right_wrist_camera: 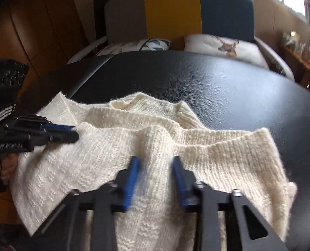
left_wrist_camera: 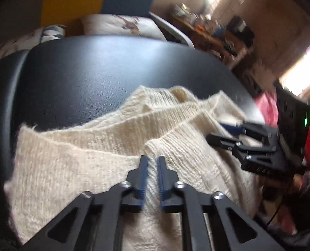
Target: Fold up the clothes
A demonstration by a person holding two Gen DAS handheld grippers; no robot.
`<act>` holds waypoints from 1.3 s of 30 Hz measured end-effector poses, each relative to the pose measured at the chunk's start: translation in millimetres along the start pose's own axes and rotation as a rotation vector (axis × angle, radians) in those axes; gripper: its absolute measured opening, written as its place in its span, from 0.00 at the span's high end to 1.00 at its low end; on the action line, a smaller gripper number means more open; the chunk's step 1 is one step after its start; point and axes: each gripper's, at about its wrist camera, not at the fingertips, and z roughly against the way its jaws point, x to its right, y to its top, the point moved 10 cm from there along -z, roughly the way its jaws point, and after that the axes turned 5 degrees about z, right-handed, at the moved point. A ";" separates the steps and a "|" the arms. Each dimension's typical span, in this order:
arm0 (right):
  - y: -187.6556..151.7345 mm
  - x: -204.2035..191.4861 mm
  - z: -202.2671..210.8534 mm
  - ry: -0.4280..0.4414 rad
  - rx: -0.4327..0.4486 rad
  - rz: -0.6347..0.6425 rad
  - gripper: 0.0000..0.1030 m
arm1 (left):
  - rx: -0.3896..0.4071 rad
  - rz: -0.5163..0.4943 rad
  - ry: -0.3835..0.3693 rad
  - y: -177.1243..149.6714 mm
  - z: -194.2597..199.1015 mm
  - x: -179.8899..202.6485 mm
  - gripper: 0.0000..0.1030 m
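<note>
Black leather desk [right_wrist_camera: 217,87] carries a cream knit sweater [right_wrist_camera: 134,146], bunched in folds at the near edge. Left tool [left_wrist_camera: 152,160] pinches a sweater ridge, jaws nearly together. Right tool [right_wrist_camera: 156,161] is spread over a raised fold, sweater between and under its fingers.

Left gripper [left_wrist_camera: 152,161]: black angular linkage arms with triangular cut-outs, silver screw heads, ribbed blue finger pads [left_wrist_camera: 143,175]. Right gripper [right_wrist_camera: 156,163]: same build (blue pads, black frame). White lettering on left gripper's side, blurred; black sleeve [right_wrist_camera: 0,113] with white cuff stripes directly above that lettering.
</note>
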 end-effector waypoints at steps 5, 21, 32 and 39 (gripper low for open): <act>12.6 -5.0 5.6 -0.039 0.033 0.049 0.89 | 0.177 0.015 -0.030 11.6 31.3 14.4 0.96; 19.3 41.6 -37.3 -0.143 0.015 -0.101 0.84 | 0.184 0.115 0.047 29.4 -5.4 -18.3 0.90; 27.8 46.5 -22.5 -0.038 0.036 -0.199 0.58 | 0.200 0.065 0.099 21.2 57.5 -58.2 0.82; 1.7 50.9 -26.9 -0.089 -0.007 -0.171 0.23 | 0.145 0.205 0.213 11.3 33.1 -91.4 0.83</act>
